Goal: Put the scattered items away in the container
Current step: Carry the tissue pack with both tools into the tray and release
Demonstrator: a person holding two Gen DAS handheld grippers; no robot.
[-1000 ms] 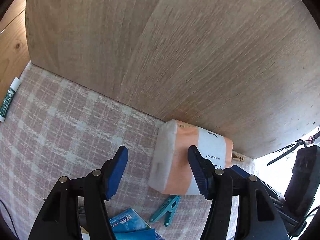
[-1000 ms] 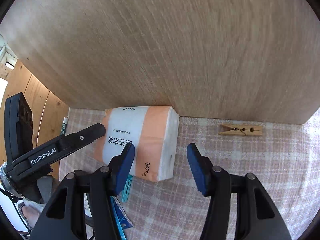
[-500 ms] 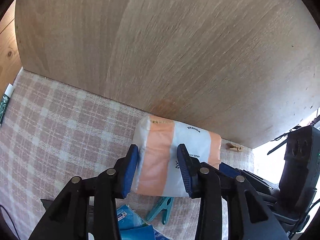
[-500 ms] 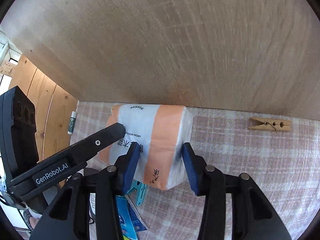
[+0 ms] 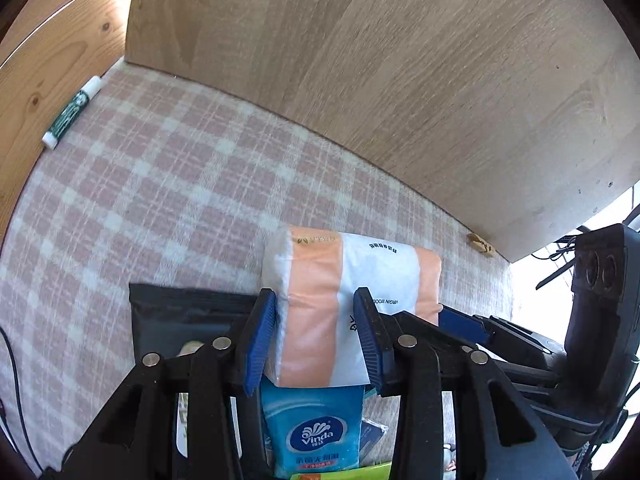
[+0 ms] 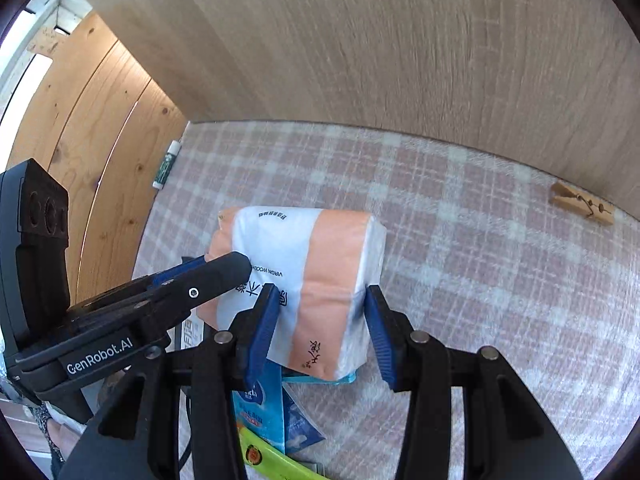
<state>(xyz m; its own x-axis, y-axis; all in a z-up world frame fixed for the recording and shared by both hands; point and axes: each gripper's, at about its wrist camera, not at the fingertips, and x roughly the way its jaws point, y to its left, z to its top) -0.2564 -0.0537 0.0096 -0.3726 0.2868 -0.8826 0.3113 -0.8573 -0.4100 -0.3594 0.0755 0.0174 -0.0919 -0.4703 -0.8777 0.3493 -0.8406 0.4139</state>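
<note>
Here the orange-and-white tissue pack (image 5: 344, 312), printed "VIRGIN WOOD PULP", is sitting pinched between both tools: the left gripper (image 5: 316, 336) is clamping one end and the right gripper (image 6: 320, 332) the other, lifting it clear of the plaid cloth (image 5: 160, 200). Judging by this, the carry step is under way; next comes lowering it into the black container (image 5: 180, 312) just below the left gripper's fingers. Beneath them a blue "Vinda" pack (image 5: 316, 432) is lying.

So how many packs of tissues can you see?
2: the orange-and-white tissue pack held between both grippers, left and right, and a blue Vinda pack beneath it. Others may be hidden.
</note>
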